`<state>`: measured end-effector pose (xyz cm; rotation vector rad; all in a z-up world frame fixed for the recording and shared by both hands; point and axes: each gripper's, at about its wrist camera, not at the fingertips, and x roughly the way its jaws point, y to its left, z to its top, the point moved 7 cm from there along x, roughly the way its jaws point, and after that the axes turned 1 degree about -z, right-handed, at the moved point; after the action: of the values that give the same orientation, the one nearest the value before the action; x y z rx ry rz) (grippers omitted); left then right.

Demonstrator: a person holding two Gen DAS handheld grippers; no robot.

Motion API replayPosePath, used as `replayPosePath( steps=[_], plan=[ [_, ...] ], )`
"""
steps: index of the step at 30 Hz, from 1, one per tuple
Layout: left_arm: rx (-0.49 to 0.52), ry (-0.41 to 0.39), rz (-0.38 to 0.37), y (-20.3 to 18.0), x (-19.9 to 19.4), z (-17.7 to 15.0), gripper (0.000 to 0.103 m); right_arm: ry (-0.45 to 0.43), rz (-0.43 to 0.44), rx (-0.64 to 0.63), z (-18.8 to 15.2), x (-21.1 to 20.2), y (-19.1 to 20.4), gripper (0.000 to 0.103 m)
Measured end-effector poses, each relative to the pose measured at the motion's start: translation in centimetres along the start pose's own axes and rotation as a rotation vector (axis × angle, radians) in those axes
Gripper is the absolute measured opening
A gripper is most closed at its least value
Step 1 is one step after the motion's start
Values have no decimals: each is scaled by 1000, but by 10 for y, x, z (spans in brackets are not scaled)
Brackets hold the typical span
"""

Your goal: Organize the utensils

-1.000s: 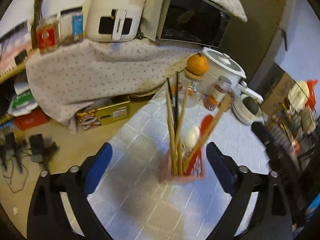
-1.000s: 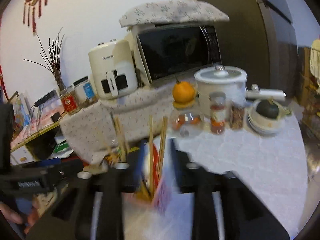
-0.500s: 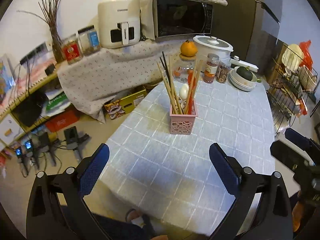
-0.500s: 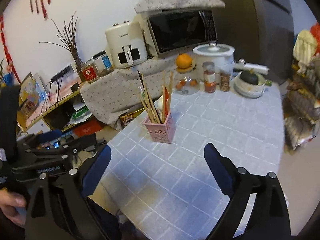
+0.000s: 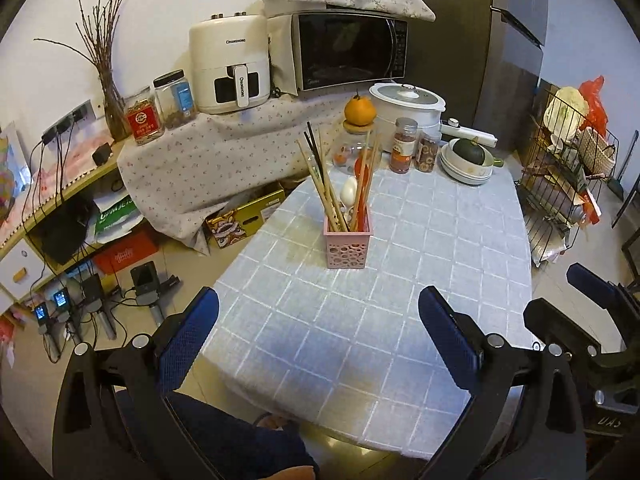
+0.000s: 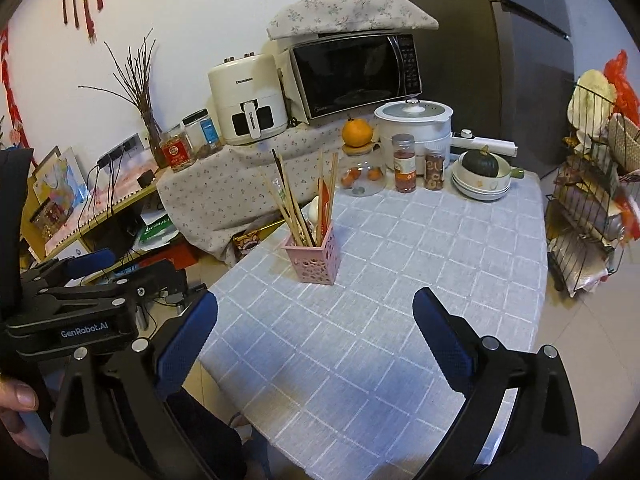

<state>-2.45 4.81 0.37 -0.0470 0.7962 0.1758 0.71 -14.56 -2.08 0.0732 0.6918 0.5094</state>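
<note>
Nearest the cameras, the left gripper (image 5: pixel 318 314) and the right gripper (image 6: pixel 314 318) each had their blue-padded black fingers spread wide with nothing between them, both hovering over the near end of the grey-blue checked tablecloth (image 5: pixel 380 300) and well apart from everything standing on it. The right gripper also showed at the right edge of the left view, and the left one at the left edge of the right view. Farther along, toward the left side of the table, stood the pink perforated plastic utensil holder (image 5: pixel 347 244), upright, with wooden chopsticks (image 5: pixel 326 190), dark chopsticks, a white spoon (image 5: pixel 348 191) and a red utensil (image 5: pixel 362 184) leaning in it. Beyond it, at the far end, a clear glass jar (image 5: pixel 352 152) carried an orange (image 5: pixel 360 110) on its lid, beside two spice jars (image 5: pixel 403 145) and stacked white bowls (image 5: pixel 466 166) holding a dark green squash. Behind those sat a white rice cooker (image 5: pixel 406 106), then a cream air fryer (image 5: pixel 229 65) and a black microwave (image 5: pixel 346 50) on a flowered cloth.
</note>
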Motion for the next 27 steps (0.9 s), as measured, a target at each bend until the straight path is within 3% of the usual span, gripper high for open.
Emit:
replayPosePath(
  steps=[27],
  plan=[
    [10,14,-15,-9,2,0,96,37,-18,-9,-9,2,-3,96]
  ],
)
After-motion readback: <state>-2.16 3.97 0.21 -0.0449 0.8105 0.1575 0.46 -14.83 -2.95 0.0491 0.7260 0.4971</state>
